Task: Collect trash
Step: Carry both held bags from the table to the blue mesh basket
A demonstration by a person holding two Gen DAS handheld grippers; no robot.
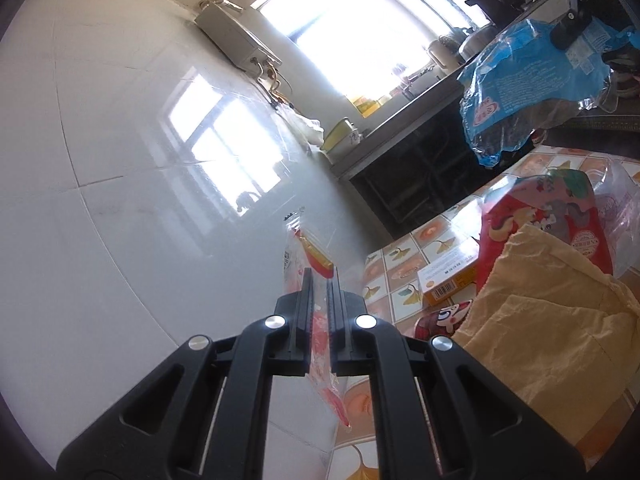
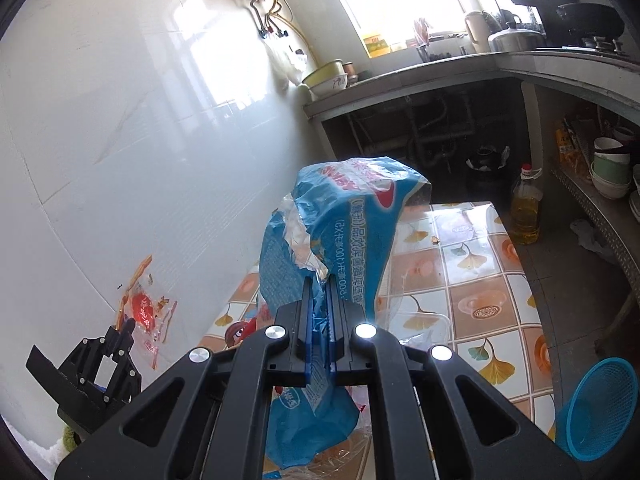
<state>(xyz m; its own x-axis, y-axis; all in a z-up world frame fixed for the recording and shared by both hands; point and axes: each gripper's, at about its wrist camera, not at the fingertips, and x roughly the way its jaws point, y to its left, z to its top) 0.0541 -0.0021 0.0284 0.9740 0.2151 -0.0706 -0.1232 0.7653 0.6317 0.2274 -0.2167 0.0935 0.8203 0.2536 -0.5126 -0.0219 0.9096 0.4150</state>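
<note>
While your left gripper (image 1: 320, 276) points level at the white tiled wall (image 1: 120, 160), its jaws sit nearly closed on a clear wrapper with red and orange print (image 1: 316, 256); the film runs between the pads and hangs out below them. Print on it is too small to read. To its right on the tiled-pattern table (image 1: 396, 256): an orange box (image 1: 444, 280) with a barcode label, its text unreadable; a red printed bag (image 1: 540, 216); a crumpled tan paper (image 1: 560, 320) lying over that bag; a clear plastic bag (image 1: 620, 208) behind. Upper right, the blue bag (image 1: 532, 92) hangs in the air, pinched by your right gripper (image 1: 568, 36); it carries a red oval logo and white text, not legible in this view.

Right wrist view: your right gripper (image 2: 320, 280) is tilted down over the table (image 2: 480, 280), jaws clamped on the blue bag (image 2: 340, 232). The bag stands up past the fingertips and also trails below them. White Chinese print and a red-and-white logo appear upside down; I can't read them reliably. The bag's contents are not visible. Your left gripper (image 2: 126, 326) shows at lower left with the clear wrapper (image 2: 144, 308) held against the wall (image 2: 120, 120). A blue mesh basket (image 2: 600, 404) sits on the floor beside the table, nothing visible in it. A bottle of yellow oil (image 2: 526, 208) stands on the floor past the table's far corner.
</note>
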